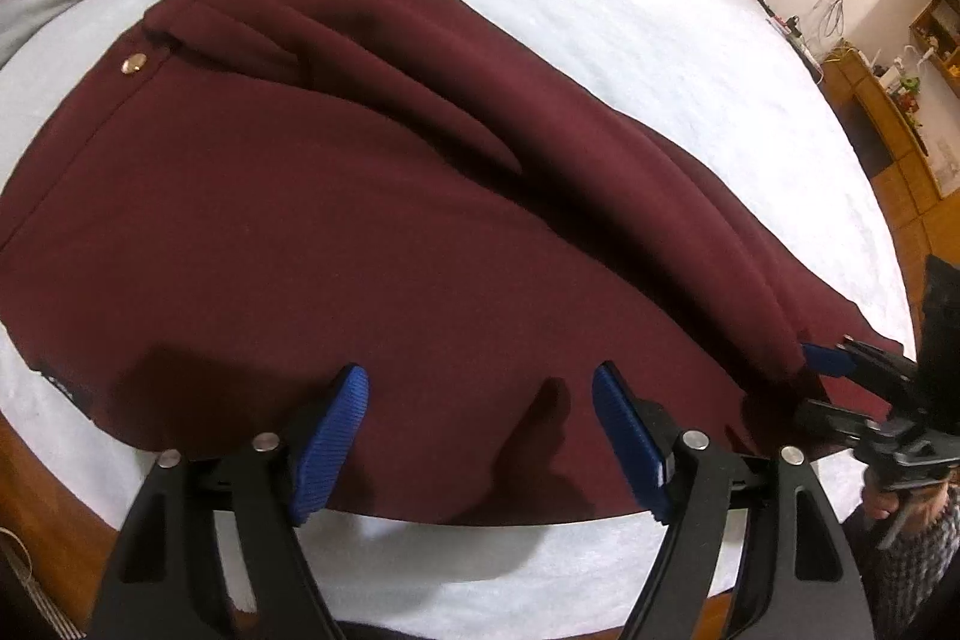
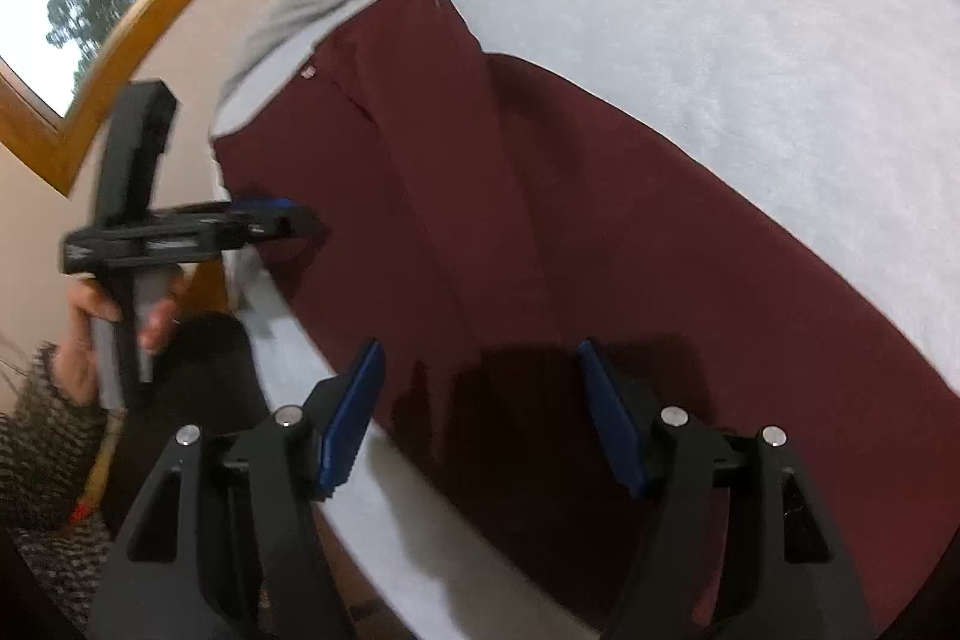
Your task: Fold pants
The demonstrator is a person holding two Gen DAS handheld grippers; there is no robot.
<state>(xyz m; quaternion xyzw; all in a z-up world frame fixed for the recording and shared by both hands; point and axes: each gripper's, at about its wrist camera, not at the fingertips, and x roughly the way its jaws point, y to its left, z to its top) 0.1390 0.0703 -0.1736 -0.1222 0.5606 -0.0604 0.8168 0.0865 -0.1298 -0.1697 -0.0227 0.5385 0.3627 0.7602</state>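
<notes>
Maroon pants (image 1: 336, 220) are lying flat on a bed (image 1: 630, 40), hems cut off; both grippers (image 1: 480, 436) (image 2: 480, 418) are hovering, jaws released.

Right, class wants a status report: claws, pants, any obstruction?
Left claw open, over pants near edge. Right claw open at leg end. Pants lie flat on bed. Nothing in the way.

Matt maroon cloth pants (image 1: 336, 220) (shiny metal button (image 1: 133, 64))
</notes>
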